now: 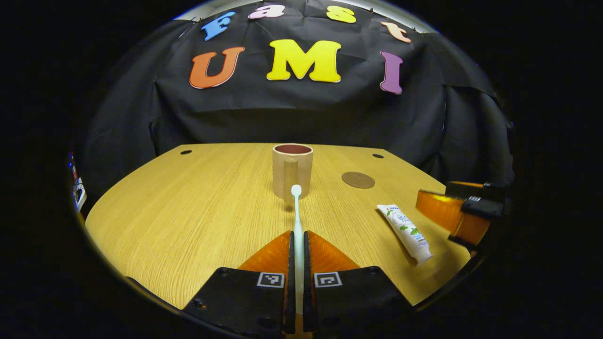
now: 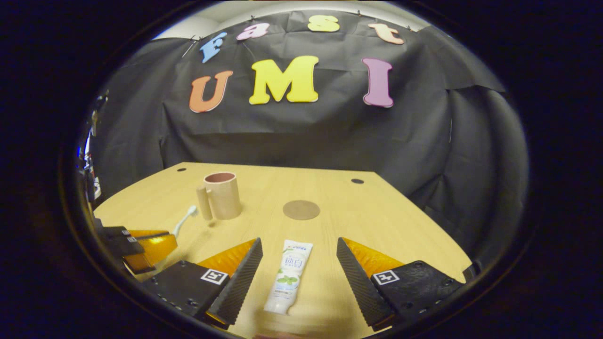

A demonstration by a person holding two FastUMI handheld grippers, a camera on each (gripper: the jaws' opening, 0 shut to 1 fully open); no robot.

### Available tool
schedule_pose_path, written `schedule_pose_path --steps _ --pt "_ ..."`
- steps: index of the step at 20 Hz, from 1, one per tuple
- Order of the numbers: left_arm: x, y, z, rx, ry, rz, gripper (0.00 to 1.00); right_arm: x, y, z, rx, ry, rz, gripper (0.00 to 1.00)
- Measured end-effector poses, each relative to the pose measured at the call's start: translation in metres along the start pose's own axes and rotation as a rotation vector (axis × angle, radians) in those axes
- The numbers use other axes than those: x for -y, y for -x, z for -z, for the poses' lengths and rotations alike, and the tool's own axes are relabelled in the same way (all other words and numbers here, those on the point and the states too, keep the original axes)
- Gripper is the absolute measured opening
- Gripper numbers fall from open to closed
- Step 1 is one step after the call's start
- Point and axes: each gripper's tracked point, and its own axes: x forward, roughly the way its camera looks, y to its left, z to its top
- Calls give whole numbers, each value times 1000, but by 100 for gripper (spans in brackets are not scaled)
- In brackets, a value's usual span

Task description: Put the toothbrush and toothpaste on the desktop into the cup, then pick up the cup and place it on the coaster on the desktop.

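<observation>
In the left gripper view my left gripper [image 1: 297,235] is shut on the white toothbrush [image 1: 297,212], whose head points at the beige cup [image 1: 292,170] standing upright mid-table. A white toothpaste tube [image 1: 405,232] lies flat to the right, with the right gripper [image 1: 452,214] beside it. In the right gripper view my right gripper [image 2: 297,249] is open, its fingers on either side of the toothpaste tube [image 2: 288,275] lying on the table. The cup [image 2: 221,195] stands far left, the round brown coaster [image 2: 301,209] straight ahead, and the left gripper [image 2: 146,245] holds the toothbrush [image 2: 185,219] at lower left.
The wooden table [image 1: 188,212] has small dark holes near its far corners [image 1: 185,152]. The coaster [image 1: 358,180] lies right of the cup. Black cloth walls the booth behind the table. Equipment stands off the table's left edge [image 1: 77,188].
</observation>
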Motion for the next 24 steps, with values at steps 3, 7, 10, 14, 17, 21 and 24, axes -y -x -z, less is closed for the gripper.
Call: schedule_pose_path --steps 3,7,10,14,17,21,24 --pt "-7 13 -31 142 -10 -24 9 -8 -18 36 -135 -30 -16 96" --pt "-10 18 -43 186 -2 -15 9 -9 -30 56 -228 -70 -9 75" --pt "-12 15 -41 169 6 -10 9 -14 -28 59 -239 -49 -44 45" --pt "-19 8 -42 160 23 -30 9 -19 -28 55 -220 -39 -116 28" --pt "-23 3 -47 159 29 -41 9 -25 -22 46 -165 -36 -147 27" --pt "-25 -12 -77 198 32 -39 9 -23 -8 11 -37 -46 -172 27" --pt "-34 -30 -123 279 6 -56 9 -18 10 -20 54 -72 -191 27"
